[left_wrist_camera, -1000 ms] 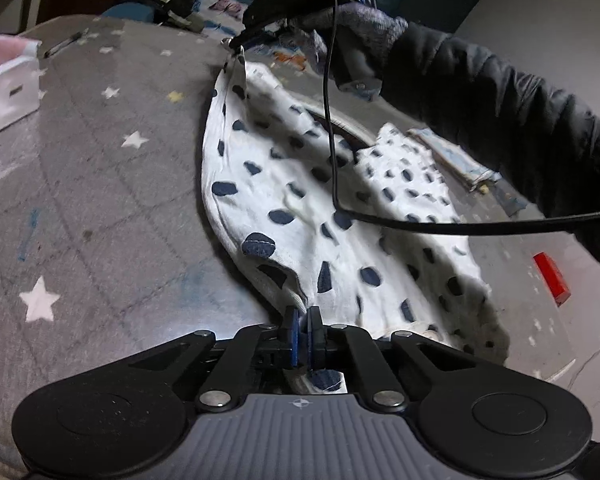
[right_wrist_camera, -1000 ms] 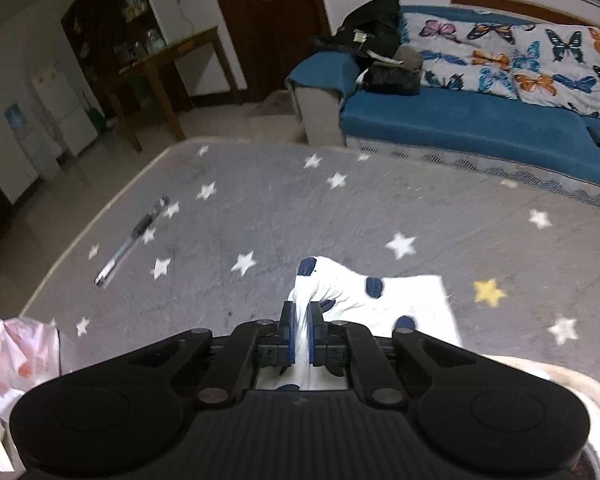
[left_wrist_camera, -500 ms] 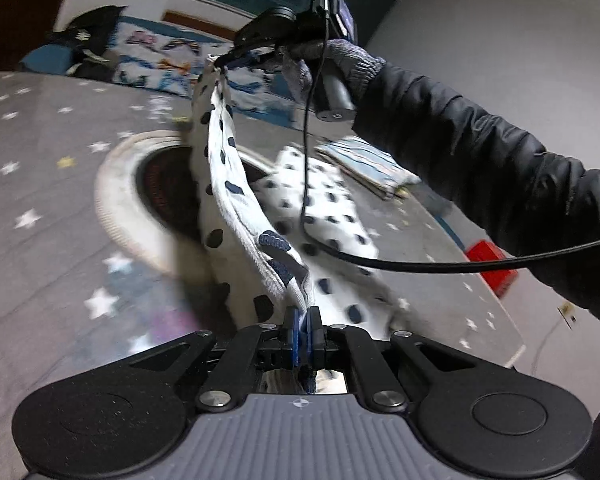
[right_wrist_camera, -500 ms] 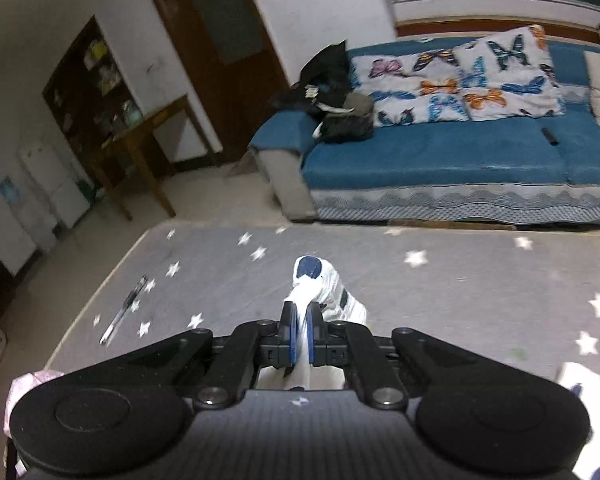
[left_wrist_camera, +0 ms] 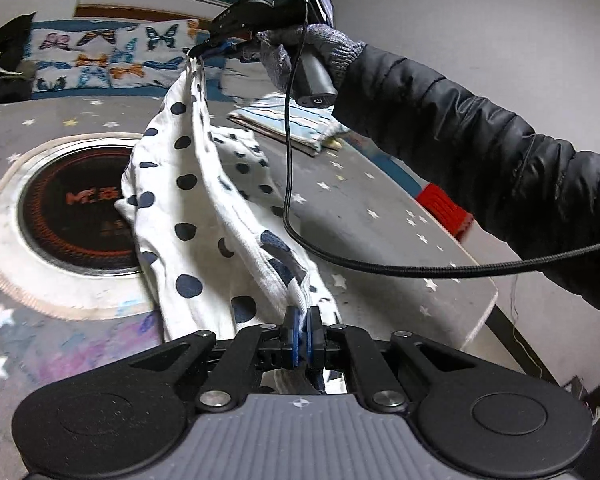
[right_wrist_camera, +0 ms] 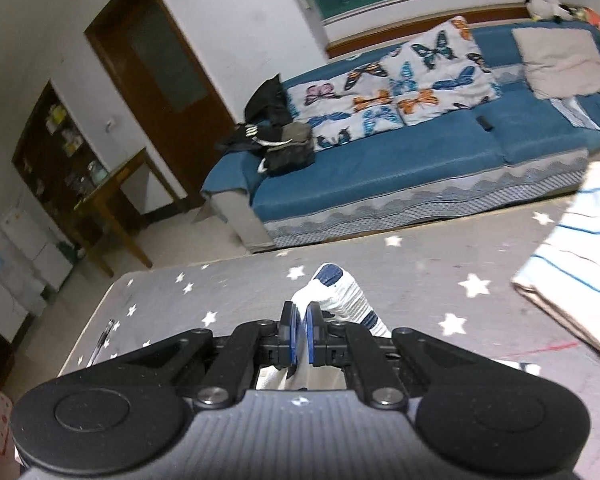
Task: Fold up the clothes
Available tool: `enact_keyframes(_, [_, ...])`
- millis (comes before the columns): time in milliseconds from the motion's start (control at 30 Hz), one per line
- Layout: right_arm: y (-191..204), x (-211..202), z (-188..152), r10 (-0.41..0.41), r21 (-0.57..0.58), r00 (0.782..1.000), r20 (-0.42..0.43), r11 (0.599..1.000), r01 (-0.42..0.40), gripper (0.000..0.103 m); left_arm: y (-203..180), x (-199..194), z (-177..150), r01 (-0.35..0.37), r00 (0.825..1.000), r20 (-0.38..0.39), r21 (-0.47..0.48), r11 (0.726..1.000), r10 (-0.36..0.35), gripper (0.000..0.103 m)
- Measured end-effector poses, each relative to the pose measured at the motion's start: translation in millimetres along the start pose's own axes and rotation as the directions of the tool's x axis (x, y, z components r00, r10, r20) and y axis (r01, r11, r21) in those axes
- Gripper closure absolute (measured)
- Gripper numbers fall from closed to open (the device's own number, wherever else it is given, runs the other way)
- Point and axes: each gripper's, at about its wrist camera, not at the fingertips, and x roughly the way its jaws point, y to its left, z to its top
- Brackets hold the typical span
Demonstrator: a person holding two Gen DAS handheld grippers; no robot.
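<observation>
In the left wrist view, the polka-dot garment (left_wrist_camera: 204, 216) is held taut above the table (left_wrist_camera: 380, 216), clamped in the left hand-held gripper (left_wrist_camera: 301, 322). In the right wrist view, its cuff is pinched in the closed right hand-held gripper (right_wrist_camera: 299, 320); slippage could be caused by overstretching.

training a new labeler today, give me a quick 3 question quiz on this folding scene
1. True or false: both grippers are shut on the polka-dot garment.
2. What lies on the table beyond the garment, under the person's sleeve? A) striped folded cloth B) a shoe C) a book
3. Fill in: the round inset in the table beside the garment is an induction ____.

Key:
1. True: left gripper and right gripper each pinch it.
2. A, the striped folded cloth.
3. Cooktop.
</observation>
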Motion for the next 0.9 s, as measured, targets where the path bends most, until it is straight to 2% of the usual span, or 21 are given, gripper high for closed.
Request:
enact_keyframes(333, [-61.9,-17.9,-8.4,-0.054,0.089,0.998,0.011,0.995,0.053,0.098,-14.6,28.6,5.1,0.031,0.995,-0.100,0.066,0.997,-0.025,0.099])
enact_keyframes(900, [-108.0,-37.9,-28.2,-0.114,0.122,0.993,-0.015,0.986,0.115,0.098,-18.0,49.9,3.3,0.042,0.981,-0.191,0.135,0.990,-0.016,0.099])
